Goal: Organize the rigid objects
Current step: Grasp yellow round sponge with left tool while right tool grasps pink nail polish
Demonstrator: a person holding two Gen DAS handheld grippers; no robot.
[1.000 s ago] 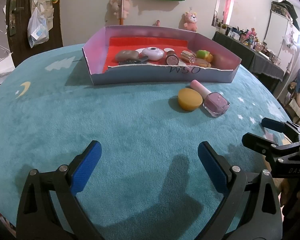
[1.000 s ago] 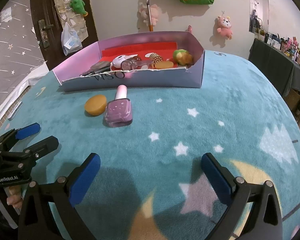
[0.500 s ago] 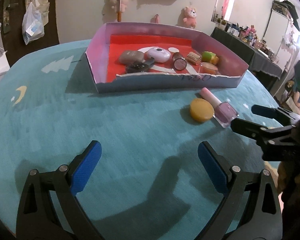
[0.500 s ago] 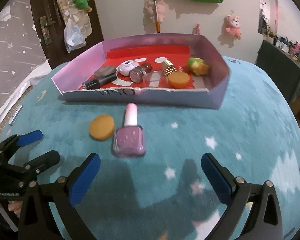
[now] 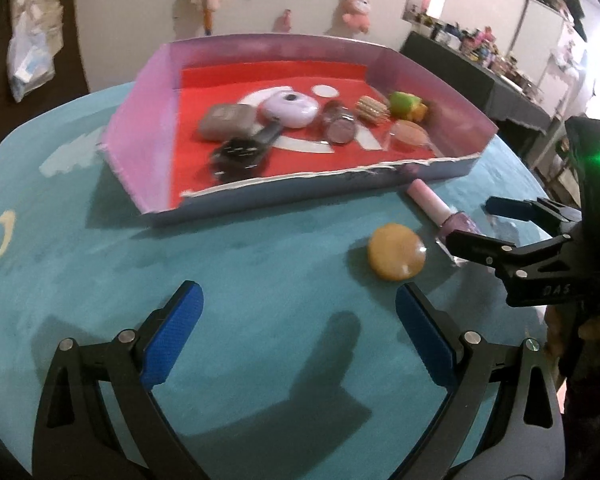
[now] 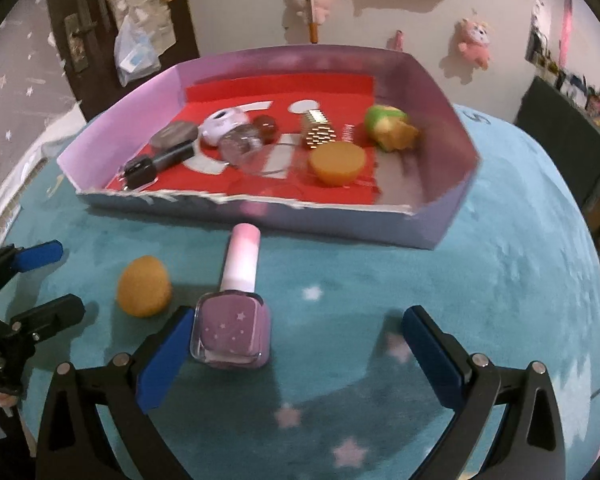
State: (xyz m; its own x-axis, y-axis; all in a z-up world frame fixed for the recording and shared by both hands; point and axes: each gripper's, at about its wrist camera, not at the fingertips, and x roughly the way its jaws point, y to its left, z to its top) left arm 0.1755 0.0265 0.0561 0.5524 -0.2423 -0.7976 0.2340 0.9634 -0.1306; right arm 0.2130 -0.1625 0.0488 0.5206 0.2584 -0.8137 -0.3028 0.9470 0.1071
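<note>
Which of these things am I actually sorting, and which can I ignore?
Job: nail polish bottle and orange disc on the blue rug, the pink tray, open right gripper, open left gripper.
Ignore: pink plush toy, plastic bag on the door.

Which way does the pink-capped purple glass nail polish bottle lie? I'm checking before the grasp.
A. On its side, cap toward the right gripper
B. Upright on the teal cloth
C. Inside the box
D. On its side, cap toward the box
D: the pink-capped purple glass nail polish bottle lies flat on the teal cloth, its cap toward the red-floored pink cardboard box, its body inside the open right gripper.
</note>
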